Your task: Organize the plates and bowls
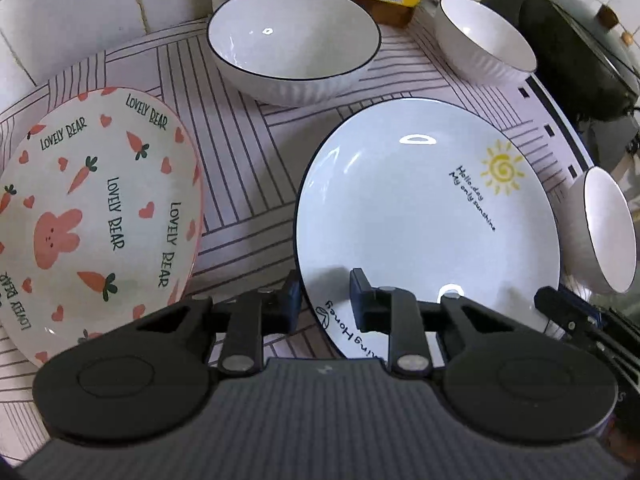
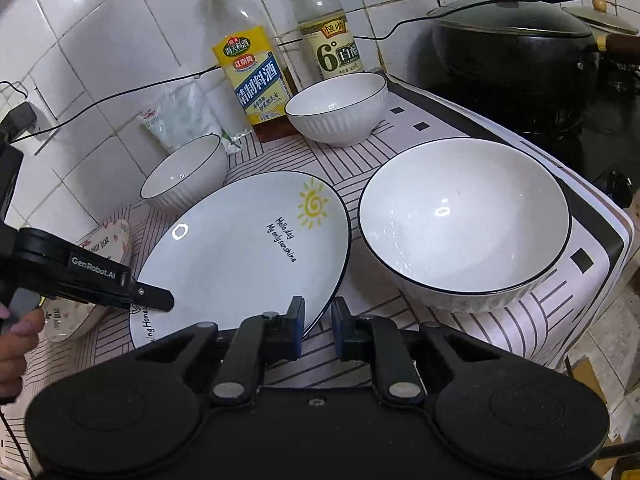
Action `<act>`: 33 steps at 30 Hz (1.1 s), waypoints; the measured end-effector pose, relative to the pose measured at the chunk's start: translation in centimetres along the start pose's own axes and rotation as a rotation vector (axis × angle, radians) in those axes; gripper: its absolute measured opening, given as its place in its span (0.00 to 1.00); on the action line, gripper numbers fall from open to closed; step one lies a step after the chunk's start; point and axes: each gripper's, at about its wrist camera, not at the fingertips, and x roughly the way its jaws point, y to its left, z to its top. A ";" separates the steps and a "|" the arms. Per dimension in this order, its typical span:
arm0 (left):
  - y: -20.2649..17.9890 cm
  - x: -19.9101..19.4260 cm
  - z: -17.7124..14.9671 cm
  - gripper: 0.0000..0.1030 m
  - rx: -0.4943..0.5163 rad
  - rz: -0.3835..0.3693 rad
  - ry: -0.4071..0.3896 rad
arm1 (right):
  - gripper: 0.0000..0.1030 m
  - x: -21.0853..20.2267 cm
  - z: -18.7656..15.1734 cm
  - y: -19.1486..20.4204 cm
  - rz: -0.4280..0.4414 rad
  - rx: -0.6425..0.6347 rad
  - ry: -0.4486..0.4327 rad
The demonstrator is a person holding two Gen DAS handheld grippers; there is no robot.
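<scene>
A white sun-print plate (image 1: 424, 216) (image 2: 244, 252) lies on the striped mat. My left gripper (image 1: 325, 300) is open, its fingers straddling the plate's near-left rim; its finger (image 2: 154, 297) also shows over the plate in the right wrist view. My right gripper (image 2: 318, 326) is open with a narrow gap, at the plate's near-right rim. A carrot-print "Lovely Bear" plate (image 1: 92, 216) (image 2: 116, 242) lies to the left. Three white blue-rimmed bowls stand around: a large one (image 2: 464, 220) (image 1: 610, 232), one at the back (image 1: 294, 40) (image 2: 184, 174), and a small one (image 1: 486, 38) (image 2: 338, 106).
Two bottles (image 2: 250, 60) (image 2: 326, 28) and a plastic bag (image 2: 176, 116) stand against the tiled wall. A black lidded pot (image 2: 516, 56) sits on the stove at the right. The mat's edge (image 2: 600, 248) drops off to the right. A cable (image 2: 120, 94) runs along the wall.
</scene>
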 end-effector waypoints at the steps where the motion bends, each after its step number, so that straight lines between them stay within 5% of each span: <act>1: 0.1 0.1 0.0 0.23 -0.005 -0.005 -0.005 | 0.17 0.1 0.1 0.0 -0.001 -0.010 0.001; 14: 0.8 0.6 0.2 0.25 -0.046 -0.057 0.003 | 0.20 1.7 0.0 -1.6 0.086 0.060 0.023; 27: 0.6 -0.5 -0.3 0.27 -0.067 -0.053 -0.006 | 0.21 2.3 0.7 -0.4 0.064 0.044 0.054; 33: -1.3 -3.1 -2.4 0.28 0.024 -0.001 -0.049 | 0.23 1.5 0.9 0.1 0.069 -0.013 0.057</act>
